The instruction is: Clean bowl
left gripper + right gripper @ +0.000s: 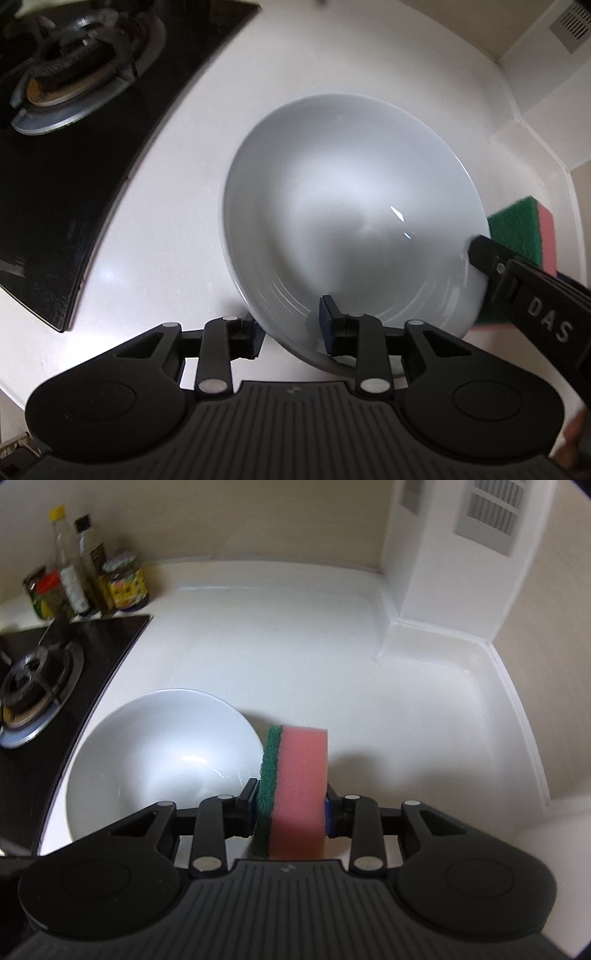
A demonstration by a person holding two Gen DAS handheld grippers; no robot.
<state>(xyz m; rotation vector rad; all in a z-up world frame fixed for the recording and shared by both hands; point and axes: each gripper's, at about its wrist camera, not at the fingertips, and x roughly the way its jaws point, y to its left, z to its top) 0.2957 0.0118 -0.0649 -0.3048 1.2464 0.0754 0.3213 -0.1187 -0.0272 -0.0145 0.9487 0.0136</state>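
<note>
My left tool straddles the near rim of the bowl: one finger inside, one outside. I can't tell if it's pinching the rim or only bracketing it. The bowl sits on the white surface just beside the hob, and seems tilted toward me, so I judge it's gripped.

My right tool is pinching the sponge on edge: green scrub face toward the bowl, pink foam outward. The sponge is at the bowl's right rim, outside it, not yet on the inner wall.

Risks from here:
- The glazed rim is slick. If the left grip is loose, wiping pressure could spin or slide the bowl, possibly onto the hob glass.
- The sponge is held near its back end, with plenty of foam sticking out. Pushing hard may fold it or lever it out of the pads.
- Going in from the right could bump the rim with my right finger instead of the sponge, so I need to lift over first.
- Both tools are close at the rim, so there's a collision risk when sweeping toward the left tool.
</note>
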